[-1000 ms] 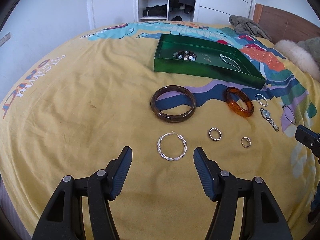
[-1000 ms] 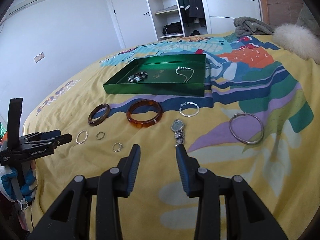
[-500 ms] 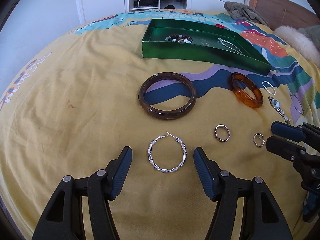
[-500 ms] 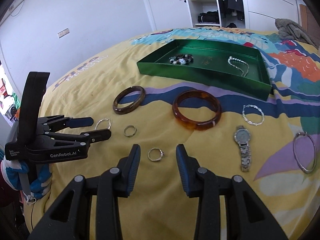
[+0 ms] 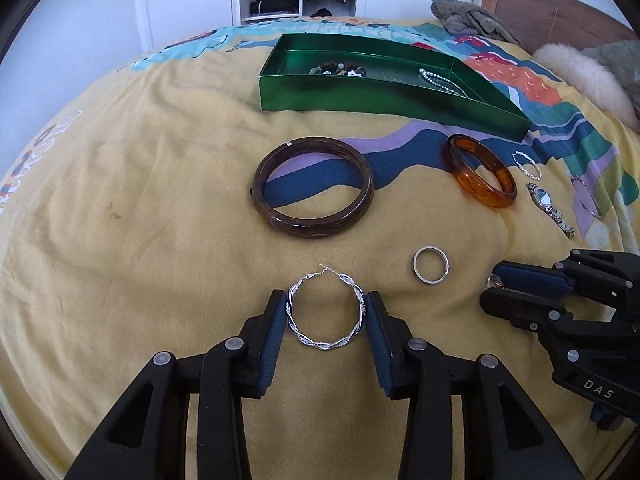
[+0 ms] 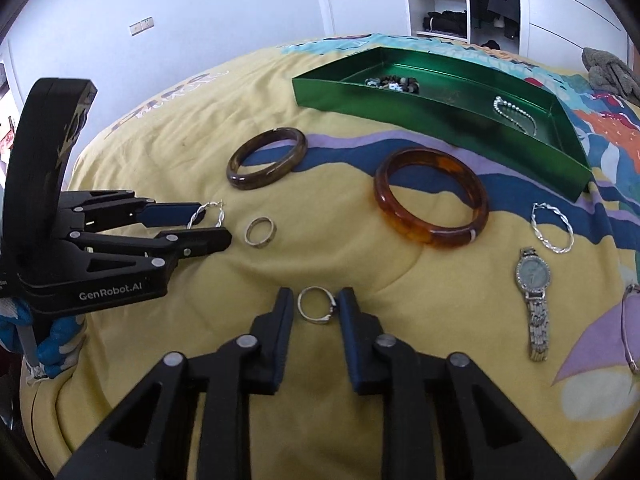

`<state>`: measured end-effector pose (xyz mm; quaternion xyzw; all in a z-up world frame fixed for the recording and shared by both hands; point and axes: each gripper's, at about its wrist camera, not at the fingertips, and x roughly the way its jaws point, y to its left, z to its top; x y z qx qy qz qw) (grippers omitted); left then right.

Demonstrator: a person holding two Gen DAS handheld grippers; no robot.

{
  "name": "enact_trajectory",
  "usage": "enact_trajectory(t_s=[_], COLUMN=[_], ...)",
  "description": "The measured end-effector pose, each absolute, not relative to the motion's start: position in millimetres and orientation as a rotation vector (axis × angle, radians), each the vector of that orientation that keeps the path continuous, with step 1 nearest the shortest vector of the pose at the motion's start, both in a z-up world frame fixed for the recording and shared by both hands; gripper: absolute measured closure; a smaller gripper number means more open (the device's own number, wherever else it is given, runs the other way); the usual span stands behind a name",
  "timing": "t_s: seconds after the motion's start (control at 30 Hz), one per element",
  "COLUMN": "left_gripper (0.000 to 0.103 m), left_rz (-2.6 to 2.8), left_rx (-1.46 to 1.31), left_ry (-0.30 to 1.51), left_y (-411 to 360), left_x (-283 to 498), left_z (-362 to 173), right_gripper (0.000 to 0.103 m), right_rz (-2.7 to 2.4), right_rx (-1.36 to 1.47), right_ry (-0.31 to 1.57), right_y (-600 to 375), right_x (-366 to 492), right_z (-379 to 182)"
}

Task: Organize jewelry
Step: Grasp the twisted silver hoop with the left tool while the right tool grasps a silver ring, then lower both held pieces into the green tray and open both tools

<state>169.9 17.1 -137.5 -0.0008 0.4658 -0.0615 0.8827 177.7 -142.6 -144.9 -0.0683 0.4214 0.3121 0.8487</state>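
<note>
A twisted silver hoop earring (image 5: pixel 325 345) lies on the yellow bedspread between my left gripper's (image 5: pixel 325 296) fingers. The jaws are closing and both pads touch the hoop's sides. From the right wrist the same hoop (image 6: pixel 218 216) sits in that left gripper (image 6: pixel 216 224). A small silver ring with a stone (image 6: pixel 318 318) lies between my right gripper's (image 6: pixel 317 292) fingers. Those jaws are closing too, with a thin gap left beside the ring. The green tray (image 5: pixel 360 98) at the back holds a beaded bracelet (image 5: pixel 340 70) and a bead chain (image 5: pixel 440 82).
A dark brown bangle (image 5: pixel 312 230), an amber bangle (image 6: pixel 432 236) and a plain ring (image 5: pixel 430 280) lie between the grippers and the tray. To the right lie a second hoop (image 6: pixel 540 236), a watch (image 6: pixel 532 276) and a silver bangle (image 6: pixel 630 328).
Both grippers have come down and forward over the bed. The left jaws have narrowed onto the hoop. The right gripper swung left from the watch to the small ring and narrowed around it.
</note>
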Motion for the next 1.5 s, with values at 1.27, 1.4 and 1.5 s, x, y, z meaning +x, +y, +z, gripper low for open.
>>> enact_trajectory(t_s=[1.27,1.4,1.5], left_gripper=[0.064,0.064,0.064], left_rz=[-0.204,-0.213,-0.229], left_rx=[-0.020,-0.003,0.000], left_ry=[0.719,0.674,0.631], left_y=[13.9,10.1,6.4], left_x=[49.2,35.4,26.8], left_z=[-23.8,-2.2,18.3], right_gripper=[0.084,0.084,0.084], right_rz=[0.510,0.497,0.482], right_rx=[-0.031,-0.034,-0.032], right_ry=[0.678,0.634,0.601], right_y=[-187.8,-191.3,-196.1], right_x=[42.2,26.2,16.4], right_z=[-31.6,-12.5,3.1])
